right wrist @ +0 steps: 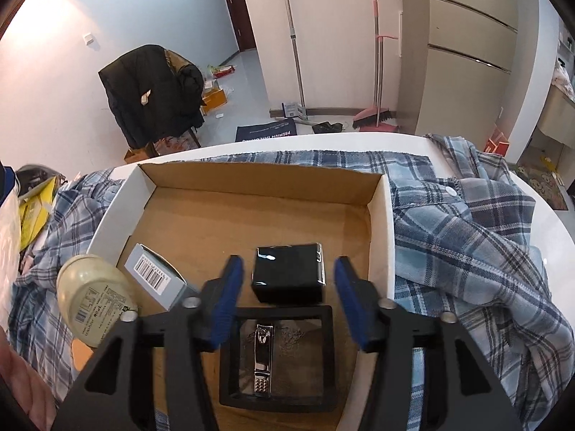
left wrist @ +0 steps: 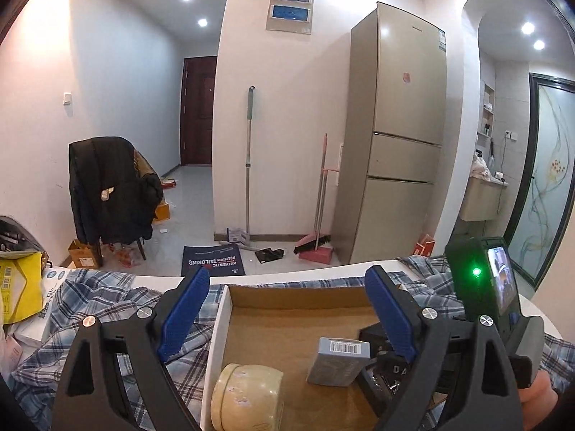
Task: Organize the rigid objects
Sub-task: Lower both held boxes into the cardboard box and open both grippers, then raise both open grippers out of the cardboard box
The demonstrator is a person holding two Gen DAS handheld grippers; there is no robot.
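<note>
An open cardboard box [right wrist: 381, 222] with white outer walls lies on a plaid shirt on the table; it also shows in the left wrist view [left wrist: 219, 319]. Inside it are a cream jar [right wrist: 95, 305] [left wrist: 248, 395], a grey carton with a barcode [right wrist: 156, 280] [left wrist: 339, 361], a glossy black box [right wrist: 287, 276] and an open black case [right wrist: 276, 359] holding a nail clipper [right wrist: 263, 359]. My right gripper [right wrist: 287, 301] is open and empty, just above the black box and case. My left gripper [left wrist: 287, 312] is open and empty above the box.
A blue plaid shirt [right wrist: 467, 237] covers the white table [right wrist: 323, 142] around the box. Yellow packaging [left wrist: 18, 287] and papers lie at the left. Beyond the table stand a chair with a black jacket [left wrist: 111, 194], a fridge [left wrist: 399, 143], a mop and a broom.
</note>
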